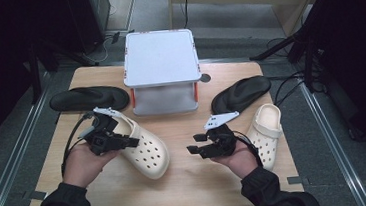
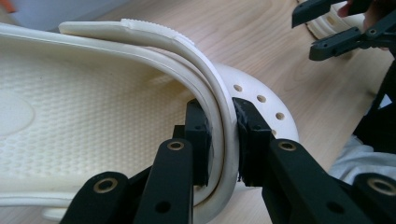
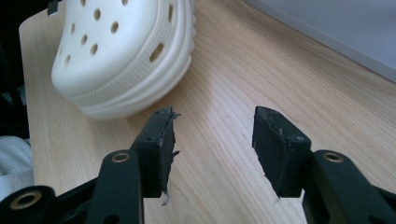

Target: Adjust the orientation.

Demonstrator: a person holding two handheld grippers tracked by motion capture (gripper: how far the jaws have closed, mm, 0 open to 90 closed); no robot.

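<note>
The cream clog (image 1: pixel 142 149) lies diagonally, toe toward the counter's (image 1: pixel 189 193) near edge. The left claw (image 2: pixel 222 140) is clamped on its heel-side rim. The right claw (image 3: pixel 212 149) stands wide apart, empty, above bare wood.

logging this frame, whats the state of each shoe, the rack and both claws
left claw: shut on the left clog's rim and strap
left clog: cream, gripped at its side, toe toward the person
right claw: open, nothing between the jaws
right clog: cream, lying free on the table
left flip-flop: black, flat on the table
right flip-flop: black, flat on the table
shoe rack: upright, both tiers bare
</note>
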